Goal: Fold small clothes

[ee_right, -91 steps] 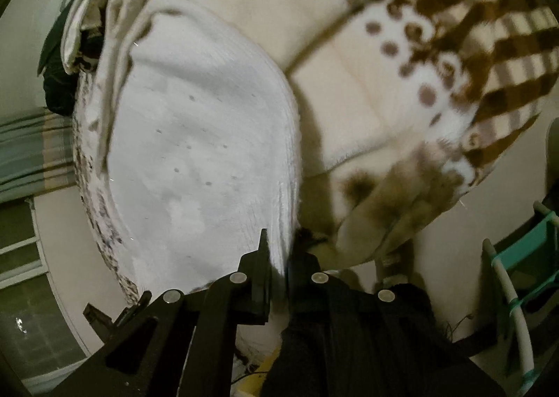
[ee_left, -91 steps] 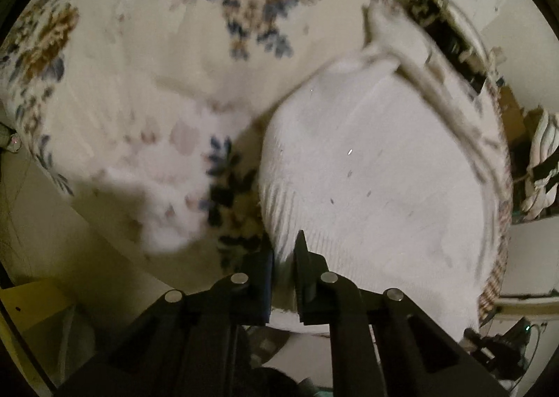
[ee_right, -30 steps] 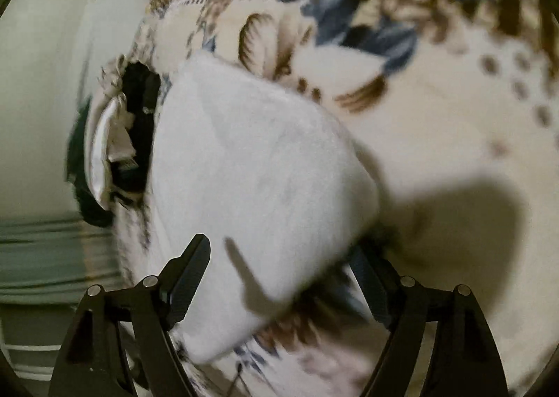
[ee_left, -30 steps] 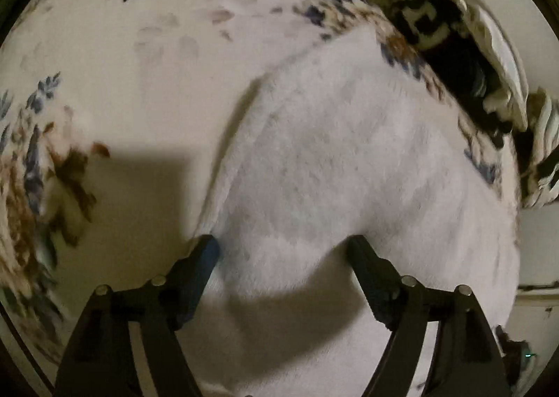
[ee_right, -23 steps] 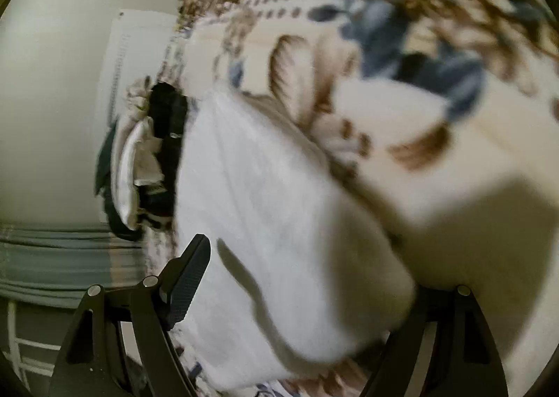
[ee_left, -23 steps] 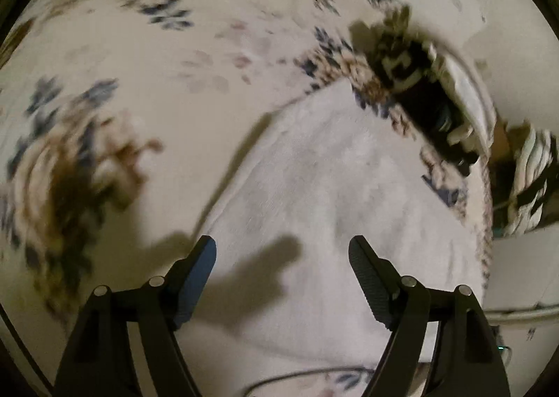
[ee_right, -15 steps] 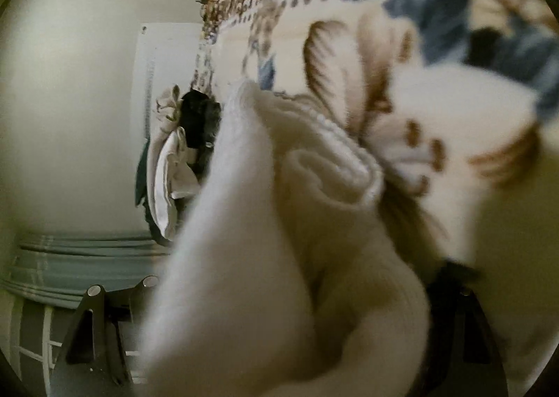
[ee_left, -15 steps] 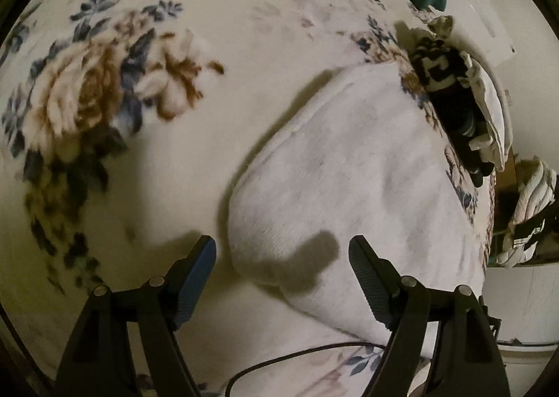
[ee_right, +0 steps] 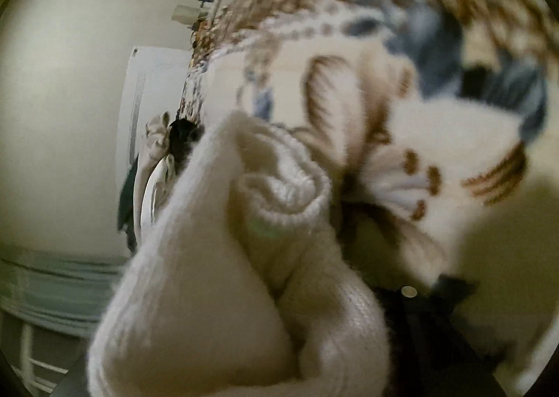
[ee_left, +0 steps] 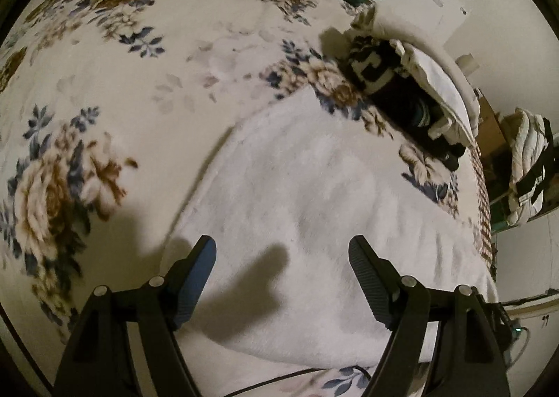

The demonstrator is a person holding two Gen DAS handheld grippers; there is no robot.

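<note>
inspector: item under review is the white knit garment (ee_left: 314,208), lying folded on the floral blanket (ee_left: 115,89), ahead of and beneath the left gripper (ee_left: 282,273). thick, fleecy, limp cloth; judged light, not fragile, not slippery, and it will sag wherever it is unsupported

assistant: and the left jaws?

inspector: spread wide and released, hovering over the near rounded edge with nothing between the pads. their shadow falls on the cloth just ahead of them

assistant: the right side?

inspector: in the right wrist view a bunched, ribbed corner of the same garment (ee_right: 251,257) fills the space directly in front of the right gripper (ee_right: 349,320) and hides most of it. the jaws have just been closing, with cloth between them. i read them as clenched on that corner, though the pads themselves are covered

assistant: where should it be taken?

inspector: in my judgement, at a ribbed hem or corner, where the knit is doubled and firm. a pinch mid-panel would likely gather one layer only and spoil the fold

assistant: anything beyond it?

inspector: past the far edge of the garment, well ahead of the left jaws, a pile of dark and white clothes (ee_left: 401,89). a thin dark cable (ee_left: 297,374) crosses below the near edge
</note>
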